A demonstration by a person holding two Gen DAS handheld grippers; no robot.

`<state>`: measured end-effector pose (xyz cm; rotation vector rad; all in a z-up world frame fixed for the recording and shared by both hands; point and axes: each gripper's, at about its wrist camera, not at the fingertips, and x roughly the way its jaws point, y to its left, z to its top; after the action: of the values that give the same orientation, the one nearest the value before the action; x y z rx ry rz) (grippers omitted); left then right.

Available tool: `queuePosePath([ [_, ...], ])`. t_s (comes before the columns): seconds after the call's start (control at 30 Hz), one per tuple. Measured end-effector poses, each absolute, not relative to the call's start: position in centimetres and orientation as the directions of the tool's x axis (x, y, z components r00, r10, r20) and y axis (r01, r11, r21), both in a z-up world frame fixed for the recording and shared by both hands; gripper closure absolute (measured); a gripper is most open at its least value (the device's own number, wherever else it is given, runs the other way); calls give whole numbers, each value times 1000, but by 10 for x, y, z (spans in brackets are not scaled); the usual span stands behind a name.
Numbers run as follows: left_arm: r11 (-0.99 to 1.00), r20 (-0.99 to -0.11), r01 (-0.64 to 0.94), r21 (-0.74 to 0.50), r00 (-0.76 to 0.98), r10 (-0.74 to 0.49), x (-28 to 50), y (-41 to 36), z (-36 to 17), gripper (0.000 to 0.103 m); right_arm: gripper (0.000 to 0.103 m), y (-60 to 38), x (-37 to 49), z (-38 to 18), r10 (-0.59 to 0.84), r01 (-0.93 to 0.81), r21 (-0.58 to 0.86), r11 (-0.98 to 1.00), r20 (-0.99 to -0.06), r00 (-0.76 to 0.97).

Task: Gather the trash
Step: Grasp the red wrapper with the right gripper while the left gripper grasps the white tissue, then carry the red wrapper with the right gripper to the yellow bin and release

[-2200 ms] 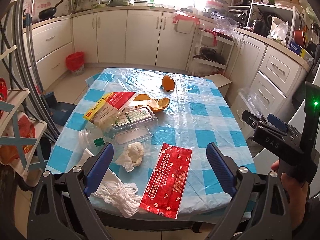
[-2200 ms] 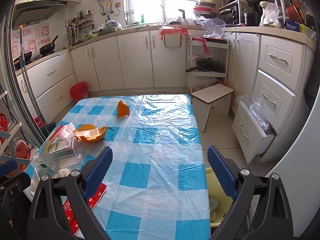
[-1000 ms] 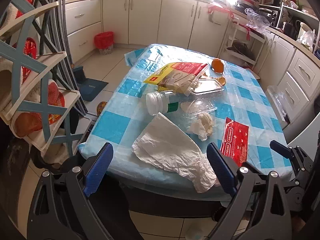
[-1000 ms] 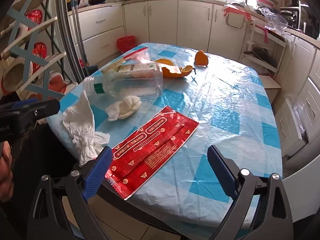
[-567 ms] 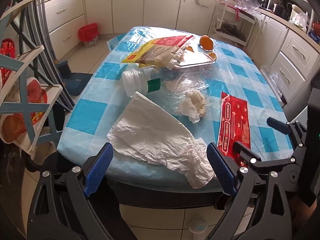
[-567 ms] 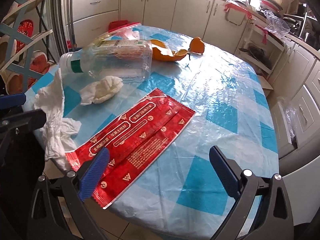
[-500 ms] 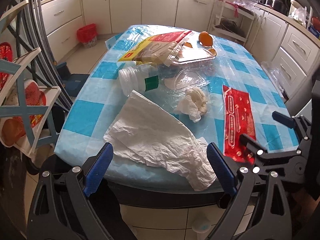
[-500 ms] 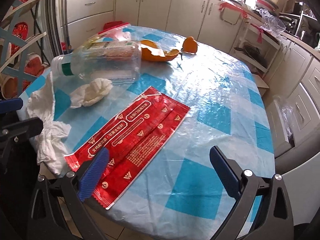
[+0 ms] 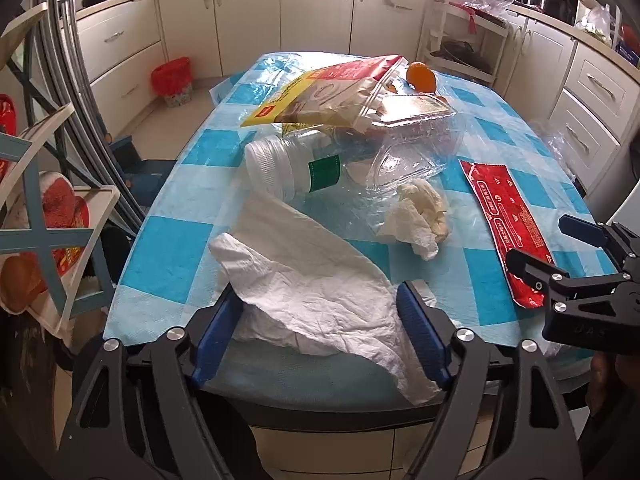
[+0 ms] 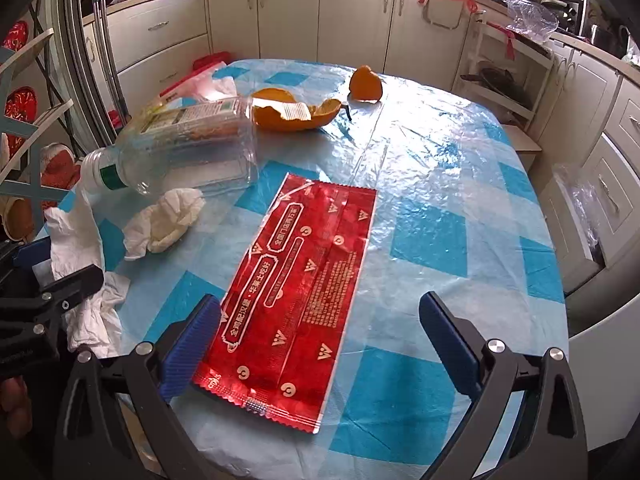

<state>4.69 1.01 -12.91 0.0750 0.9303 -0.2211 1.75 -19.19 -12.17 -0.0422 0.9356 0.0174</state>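
Left tongs [image 9: 320, 320] have just been closing and straddle the white tissue [image 9: 312, 280] at the worktop [image 9: 160, 240] edge, pads not yet pressing it. Right tongs [image 10: 320, 332] stand wide, the red wrapper [image 10: 304, 280] lying flat between the jaws, beside the left blade.

1. Tablecloth [image 10: 432, 216]: blue-and-white checks.
2. Wrapper [image 10: 304, 280]: red, white print.
3. Paper towel [image 9: 304, 288]: white.
4. Peel [image 10: 296, 114]: orange.
5. Bottle [image 9: 304, 164]: clear, green band.
6. Gripper pads [image 9: 420, 332]: blue.
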Motion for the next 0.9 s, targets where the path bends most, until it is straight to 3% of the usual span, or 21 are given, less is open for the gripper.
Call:
queuePosePath([
  [0.1,975,-792,220,-34,589,-161,49,16,-128,50,11,-196,20,-124,11,-19,0,1000,-811,585],
  [0.17,976,-788,213,-50,592,-170,52,22,-127,62,19,-201,21,-124,14,-3,15,1000,-808,589],
  [0.23,976,-787,206,-73,589,-184,54,27,-127,80,34,-205,23,-122,7,6,13,1000,-803,595],
  [0.27,975,-788,204,-84,585,-191,55,29,-126,82,39,-207,23,-121,6,8,13,1000,-800,600],
  [0.33,974,-787,202,-102,583,-204,55,33,-125,87,62,-209,21,-118,7,9,15,1000,-794,608],
  [0.5,967,-764,222,-123,601,-235,47,35,-113,90,93,-217,18,-116,36,9,53,999,-789,613],
  [0.9,958,-707,240,-155,651,-277,27,36,-78,90,99,-229,4,-95,99,9,147,989,-714,693],
])
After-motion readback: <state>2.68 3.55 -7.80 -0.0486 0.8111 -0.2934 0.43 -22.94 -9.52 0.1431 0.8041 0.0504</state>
